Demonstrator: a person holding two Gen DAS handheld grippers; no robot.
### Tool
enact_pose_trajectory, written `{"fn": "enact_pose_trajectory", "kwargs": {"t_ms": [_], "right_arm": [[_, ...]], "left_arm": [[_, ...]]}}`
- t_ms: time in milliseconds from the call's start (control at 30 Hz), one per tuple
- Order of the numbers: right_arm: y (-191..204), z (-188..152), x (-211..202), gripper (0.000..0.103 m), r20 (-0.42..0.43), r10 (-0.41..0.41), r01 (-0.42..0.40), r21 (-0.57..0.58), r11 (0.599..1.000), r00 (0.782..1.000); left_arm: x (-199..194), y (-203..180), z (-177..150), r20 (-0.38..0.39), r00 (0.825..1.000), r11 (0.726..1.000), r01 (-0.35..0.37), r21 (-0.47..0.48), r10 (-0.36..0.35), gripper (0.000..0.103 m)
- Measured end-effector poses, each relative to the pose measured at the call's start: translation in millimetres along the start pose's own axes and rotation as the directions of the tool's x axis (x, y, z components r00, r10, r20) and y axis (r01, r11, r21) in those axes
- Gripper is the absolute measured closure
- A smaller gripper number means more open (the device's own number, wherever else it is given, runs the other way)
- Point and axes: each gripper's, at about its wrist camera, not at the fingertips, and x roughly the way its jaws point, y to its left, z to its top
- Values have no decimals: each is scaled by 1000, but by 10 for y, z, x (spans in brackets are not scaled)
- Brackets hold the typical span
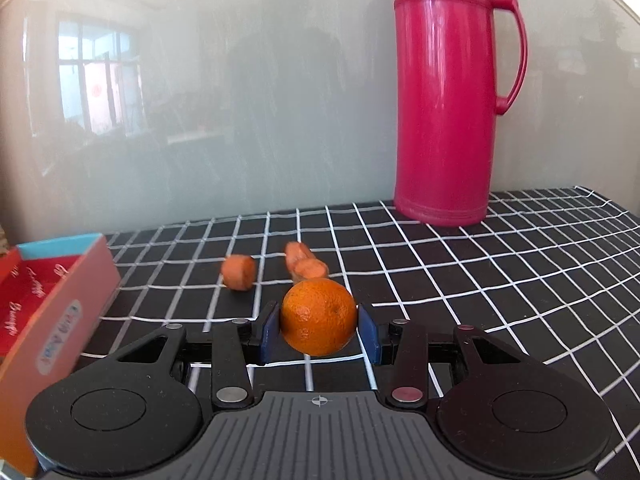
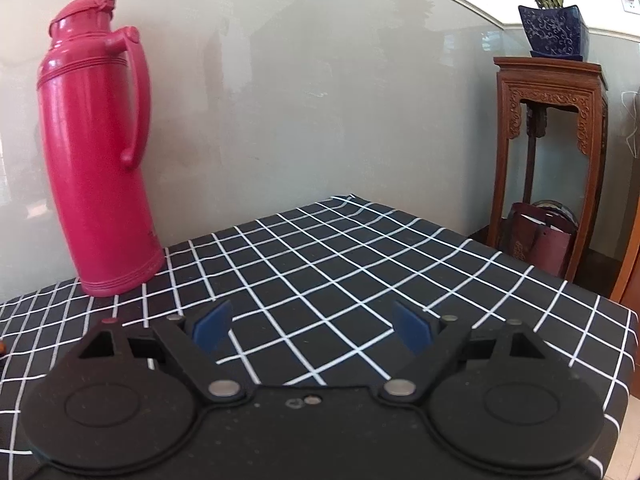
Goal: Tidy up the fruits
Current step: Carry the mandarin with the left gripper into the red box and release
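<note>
Clamping the orange [image 1: 318, 316] — left hand-held gripper [image 1: 319, 330]; right hand-held gripper [image 2: 312, 326] spread wide — red box [image 1: 60, 300] alongside.

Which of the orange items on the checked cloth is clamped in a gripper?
The whole orange, pinched between the left gripper pads; the carrot pieces lie loose behind it.

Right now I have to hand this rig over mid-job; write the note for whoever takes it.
Left gripper: shut on the orange, held just above the checked cloth.
Right gripper: open, empty, over bare cloth.
Carrot pieces lie on the cloth beyond the orange; the open red box sits to the left; the pink thermos stands at the back.
Done: orange grasped.
Left: place it, probably in the box; the carrot pieces are untouched.
</note>
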Motion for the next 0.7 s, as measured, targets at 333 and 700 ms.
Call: {"fn": "enact_pose_trajectory", "kwargs": {"t_ms": [333,700], "right_arm": [[355,28,-149,16,1,76,-76,8,997,997],[832,10,-335,16,0,149,-149,-23,989,989]], "left_arm": [[-484,364,44,63,997,999,-40,17,39,61],[-669,1036,19,70,989,991,-130,-38,132,61]]}}
